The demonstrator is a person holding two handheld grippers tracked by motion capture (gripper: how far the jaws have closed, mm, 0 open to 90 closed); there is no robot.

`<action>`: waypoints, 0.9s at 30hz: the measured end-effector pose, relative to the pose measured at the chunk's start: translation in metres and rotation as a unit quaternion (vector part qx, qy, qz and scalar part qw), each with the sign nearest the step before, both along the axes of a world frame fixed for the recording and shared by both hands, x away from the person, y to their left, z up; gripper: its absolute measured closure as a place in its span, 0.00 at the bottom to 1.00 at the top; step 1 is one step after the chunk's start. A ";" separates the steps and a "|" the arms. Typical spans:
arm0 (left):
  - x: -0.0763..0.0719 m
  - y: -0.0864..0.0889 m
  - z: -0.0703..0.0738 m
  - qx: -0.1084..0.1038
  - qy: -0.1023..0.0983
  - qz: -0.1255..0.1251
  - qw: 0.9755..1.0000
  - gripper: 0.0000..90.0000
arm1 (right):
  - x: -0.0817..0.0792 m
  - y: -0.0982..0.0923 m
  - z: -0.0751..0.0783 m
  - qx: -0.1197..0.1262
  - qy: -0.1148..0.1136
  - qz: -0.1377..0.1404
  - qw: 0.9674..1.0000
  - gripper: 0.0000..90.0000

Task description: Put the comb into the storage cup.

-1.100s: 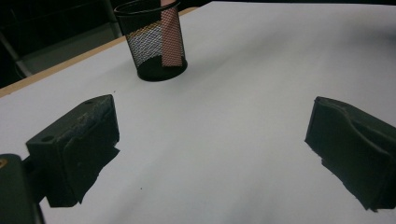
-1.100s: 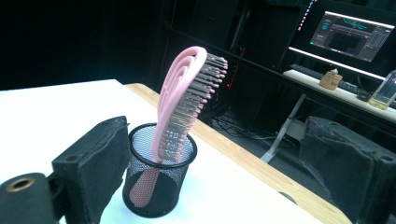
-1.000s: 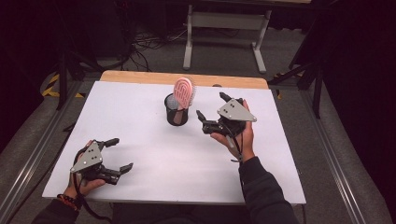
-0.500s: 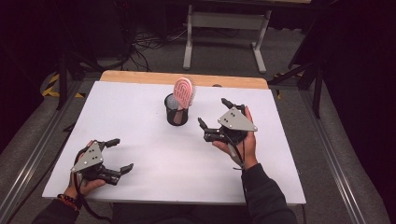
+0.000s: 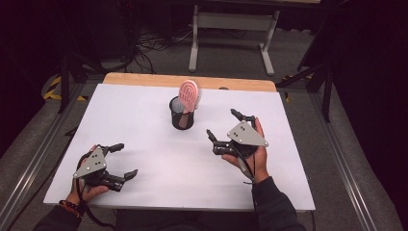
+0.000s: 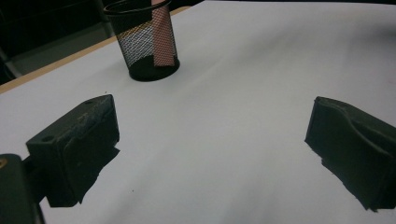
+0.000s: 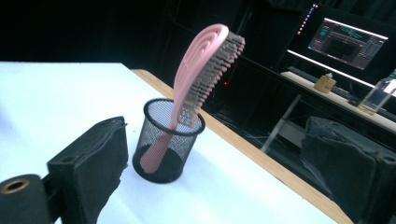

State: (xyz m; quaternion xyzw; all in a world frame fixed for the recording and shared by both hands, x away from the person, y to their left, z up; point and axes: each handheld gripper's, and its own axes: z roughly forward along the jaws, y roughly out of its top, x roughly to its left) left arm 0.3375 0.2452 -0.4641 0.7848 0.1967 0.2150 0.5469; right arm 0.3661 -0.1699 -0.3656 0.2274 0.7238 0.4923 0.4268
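A pink hairbrush point(image 5: 189, 95) point(image 7: 198, 74) stands handle-down in a black mesh cup point(image 5: 182, 114) point(image 7: 168, 140) point(image 6: 145, 41) at the middle back of the white table point(image 5: 154, 159). My right gripper point(image 5: 222, 124) is open, held right of the cup and a little nearer, with nothing between its jaws point(image 7: 219, 172). My left gripper point(image 5: 123, 160) rests open at the front left of the table, well away from the cup, also holding nothing point(image 6: 212, 135).
A wooden strip point(image 5: 144, 80) borders the table's far edge. Beyond it stand a grey metal frame point(image 5: 231, 29) and cables on the floor. A monitor point(image 7: 348, 39) and a shelf with bottles show in the right gripper view.
My right gripper has drawn back from the cup, toward the front and slightly right, staying open. The left gripper has not moved.
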 end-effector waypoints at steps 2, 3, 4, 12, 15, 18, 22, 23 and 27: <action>0.000 0.000 0.000 0.003 0.000 0.001 1.000 0.04 | -0.002 0.000 -0.003 -0.004 0.001 -0.001 1.000 0.09; 0.000 0.000 0.000 0.002 0.000 0.000 1.000 0.04 | -0.003 0.000 -0.005 -0.004 0.002 0.000 1.000 0.09; 0.000 0.000 0.000 0.002 0.000 0.000 1.000 0.04 | -0.004 -0.001 -0.006 -0.007 0.002 0.001 1.000 0.09; 0.000 0.001 0.000 0.001 -0.002 -0.004 1.000 0.04 | -0.010 -0.005 -0.015 -0.012 0.002 -0.004 1.000 0.09; -0.001 0.000 0.000 0.001 -0.004 -0.001 1.000 0.04 | -0.012 -0.007 -0.018 -0.017 0.002 -0.007 1.000 0.09; -0.001 0.001 0.001 -0.001 -0.006 0.000 1.000 0.04 | -0.015 -0.010 -0.020 -0.023 0.002 -0.010 1.000 0.09; -0.001 0.000 0.001 -0.001 -0.006 0.000 1.000 0.04 | -0.020 -0.014 -0.022 -0.025 -0.002 -0.011 1.000 0.09; -0.001 0.000 0.001 -0.001 -0.006 0.000 1.000 0.04 | -0.020 -0.014 -0.022 -0.025 -0.002 -0.011 1.000 0.09; -0.001 0.001 0.000 0.001 -0.005 0.000 1.000 0.04 | -0.024 -0.019 -0.023 -0.029 -0.002 -0.011 1.000 0.09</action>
